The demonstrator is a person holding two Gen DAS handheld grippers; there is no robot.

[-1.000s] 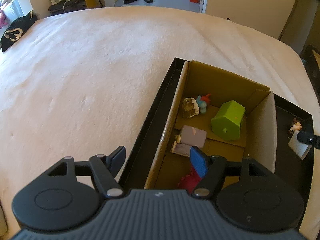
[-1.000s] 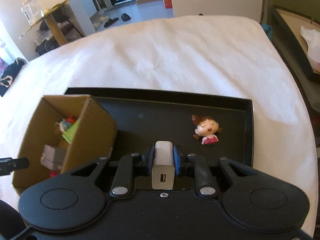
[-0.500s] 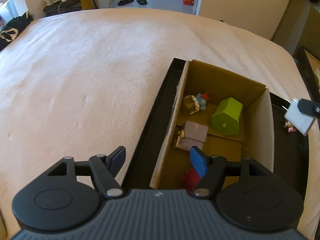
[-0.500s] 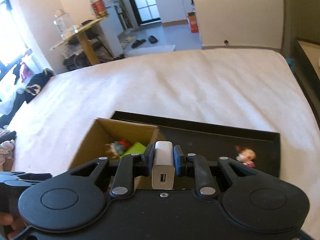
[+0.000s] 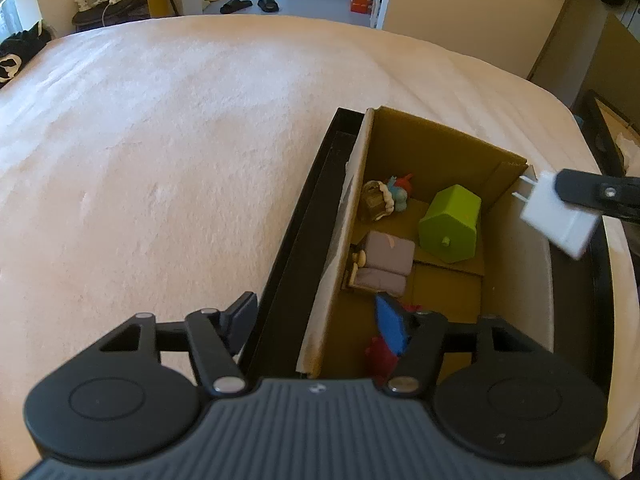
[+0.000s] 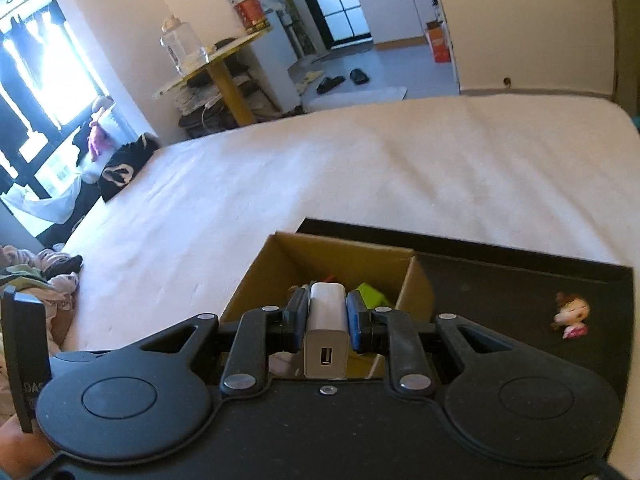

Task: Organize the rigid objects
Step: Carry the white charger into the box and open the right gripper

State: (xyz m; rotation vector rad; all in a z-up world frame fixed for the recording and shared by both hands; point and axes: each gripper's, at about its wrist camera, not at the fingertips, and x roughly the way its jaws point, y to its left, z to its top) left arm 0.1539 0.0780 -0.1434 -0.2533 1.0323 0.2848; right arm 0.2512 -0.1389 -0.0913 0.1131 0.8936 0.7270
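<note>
My right gripper (image 6: pixel 325 312) is shut on a white USB charger (image 6: pixel 325 332), held above the right wall of an open cardboard box (image 6: pixel 332 250). In the left wrist view the charger (image 5: pixel 556 216) hangs tilted, prongs toward the box (image 5: pixel 440 140). In the box lie a green toy house (image 5: pixel 450 224), a grey block (image 5: pixel 388 260), a small figurine (image 5: pixel 384 200) and a red toy (image 5: pixel 380 356). My left gripper (image 5: pixel 316 320) straddles the box's left wall; its jaws are closing, pads clear of the wall.
The box stands in a black tray (image 5: pixel 304 216) on a cream-covered bed (image 5: pixel 160 160). A doll-head figurine (image 6: pixel 570 314) lies on the tray's right part. Beyond the bed are a yellow-legged table (image 6: pixel 224 76), clothes and slippers on the floor.
The right gripper has carried the charger up off the tray and leftward to the box's right wall. The left gripper's jaws have narrowed a little; it stayed in place.
</note>
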